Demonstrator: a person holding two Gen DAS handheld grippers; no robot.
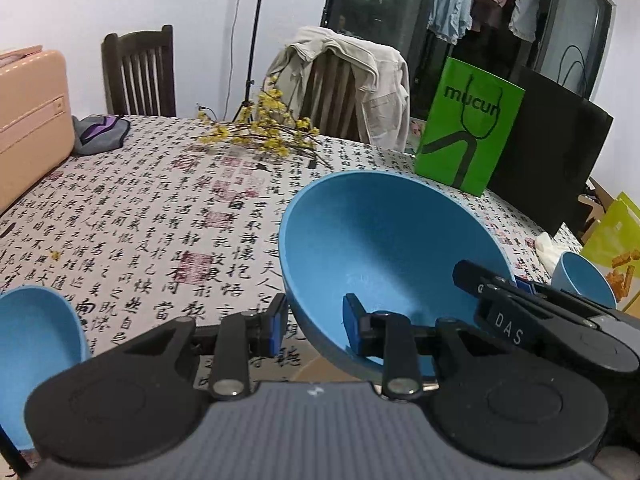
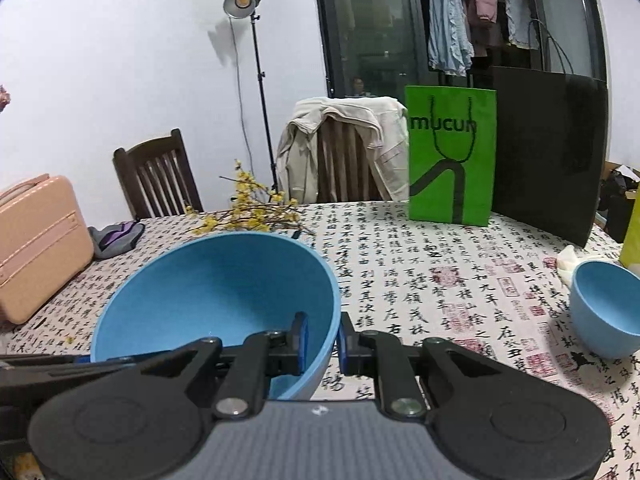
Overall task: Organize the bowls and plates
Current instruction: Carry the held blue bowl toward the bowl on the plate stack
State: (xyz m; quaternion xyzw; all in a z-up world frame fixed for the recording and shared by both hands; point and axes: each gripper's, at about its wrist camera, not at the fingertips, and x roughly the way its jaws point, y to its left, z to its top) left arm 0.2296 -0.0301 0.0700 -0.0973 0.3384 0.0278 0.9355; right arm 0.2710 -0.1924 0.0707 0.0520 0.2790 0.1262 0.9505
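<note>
Carrying one large round blue plastic bowl (image 1: 384,240) above the worktop (image 1: 160,220), the left tongs (image 1: 314,326) pinch its left wall and the right tongs (image 2: 322,338) its right. Next, I judge, it needs nesting with the smaller blue bowl (image 2: 604,308) near the worktop's right edge.

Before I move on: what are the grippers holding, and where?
Both grip one large blue bowl by its rim: left gripper and right gripper on opposite sides, a finger inside, one outside.

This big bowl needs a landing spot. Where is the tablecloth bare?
Bare: mid-table, between the large blue bowl, yellow flower sprigs and green bag. Crowded: the side with the small blue bowl and the pink case edge.
</note>
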